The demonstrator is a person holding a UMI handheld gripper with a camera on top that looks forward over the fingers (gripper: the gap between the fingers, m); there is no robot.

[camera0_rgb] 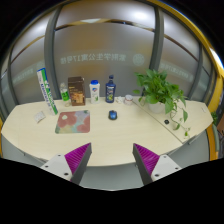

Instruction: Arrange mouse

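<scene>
A small blue mouse [113, 116] lies on the pale curved table [110, 138], just to the right of a reddish patterned mouse mat [72, 121]. My gripper [112, 160] is well short of both, above the table's near part. Its two fingers [77, 158] with magenta pads are spread wide apart with nothing between them.
Along the back stand a tall green-and-white box [45, 90], a brown box [77, 88], a green bottle [66, 96], a white bottle [95, 90] and a dark blue bottle [111, 89]. A leafy potted plant [163, 95] stands at the right. A glass wall lies behind.
</scene>
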